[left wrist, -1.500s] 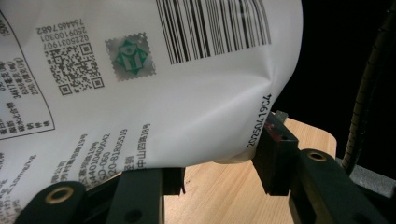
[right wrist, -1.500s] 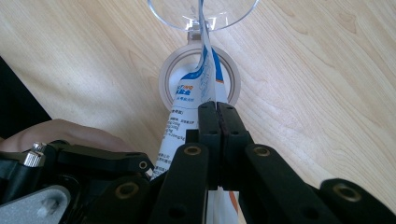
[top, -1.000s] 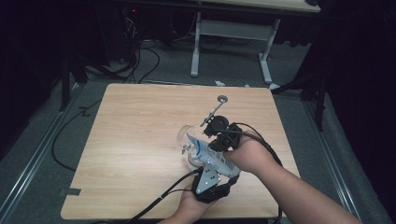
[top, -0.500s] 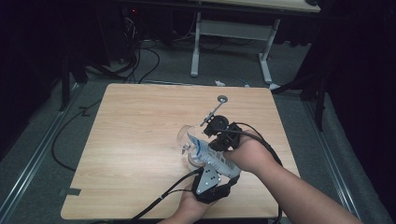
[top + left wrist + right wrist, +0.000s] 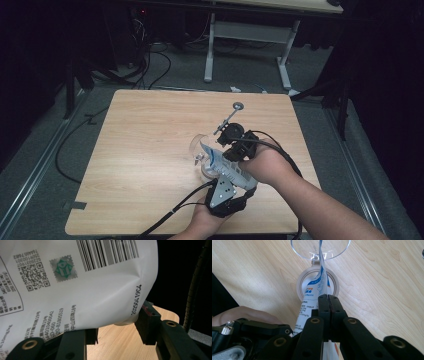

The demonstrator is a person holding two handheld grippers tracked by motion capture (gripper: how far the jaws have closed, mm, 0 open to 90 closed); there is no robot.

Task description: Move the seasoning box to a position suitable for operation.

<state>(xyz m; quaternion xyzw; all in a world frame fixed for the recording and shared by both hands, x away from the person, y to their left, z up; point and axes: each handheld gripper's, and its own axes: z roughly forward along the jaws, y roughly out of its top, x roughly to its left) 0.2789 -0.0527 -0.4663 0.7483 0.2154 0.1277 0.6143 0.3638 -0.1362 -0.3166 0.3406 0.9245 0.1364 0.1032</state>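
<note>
A white pouch [image 5: 100,290] with a barcode and blue print [image 5: 312,297] is held over the table by both grippers. My left gripper [image 5: 117,327] clasps its bulging lower part, one jaw on each side and the right pad against the film. My right gripper [image 5: 328,298] is shut on the pouch's thin upper edge. That edge leans over the rim of a clear glass [image 5: 319,250]. In the high view the pouch [image 5: 212,157] sits between the left gripper [image 5: 220,170] and the right gripper [image 5: 227,150], near the table's front right.
A white tape ring [image 5: 300,286] lies on the wooden table [image 5: 140,150] just under the pouch, beside the glass [image 5: 199,145]. A thin metal tool with a round head [image 5: 237,106] lies farther back. Cables trail off the front edge.
</note>
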